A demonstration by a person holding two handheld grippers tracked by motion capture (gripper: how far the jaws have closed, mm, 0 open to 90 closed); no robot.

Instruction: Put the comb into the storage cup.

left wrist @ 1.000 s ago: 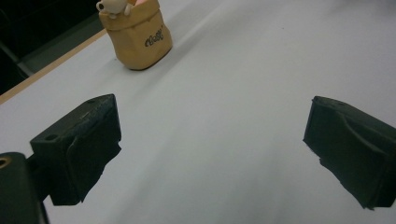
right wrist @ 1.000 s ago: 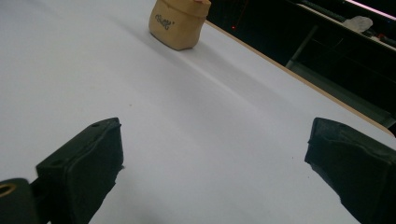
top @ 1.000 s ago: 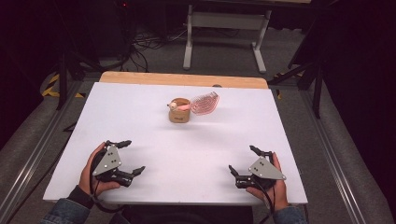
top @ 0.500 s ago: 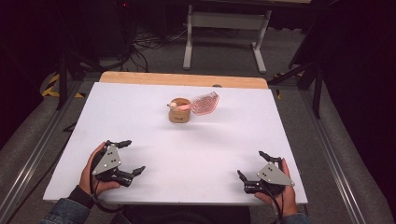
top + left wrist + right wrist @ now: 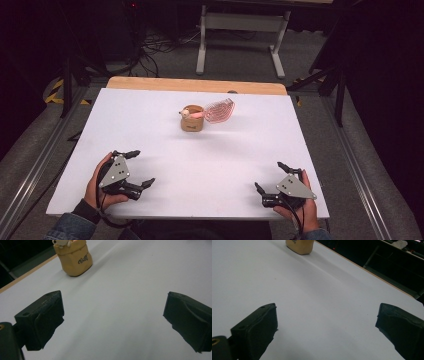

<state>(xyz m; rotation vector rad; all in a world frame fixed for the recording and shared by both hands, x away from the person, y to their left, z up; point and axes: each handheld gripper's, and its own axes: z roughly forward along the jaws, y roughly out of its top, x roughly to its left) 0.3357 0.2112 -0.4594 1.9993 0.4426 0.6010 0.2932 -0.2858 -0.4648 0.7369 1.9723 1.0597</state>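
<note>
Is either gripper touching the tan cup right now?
No, the tan cup stands far up the table, apart from both grippers.

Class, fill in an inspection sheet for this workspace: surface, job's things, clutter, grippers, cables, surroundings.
Surface: white tabletop, wooden strip along the far edge.
Job's things: tan cup-shaped holder at the far middle, a pink ribbed brush resting in it, head leaning right.
Clutter: nothing seen.
Grippers: left gripper and right gripper open, near the front edge, holding nothing.
Cables: tangle on the floor beyond the table.
Surroundings: grey frame, dark room.
</note>
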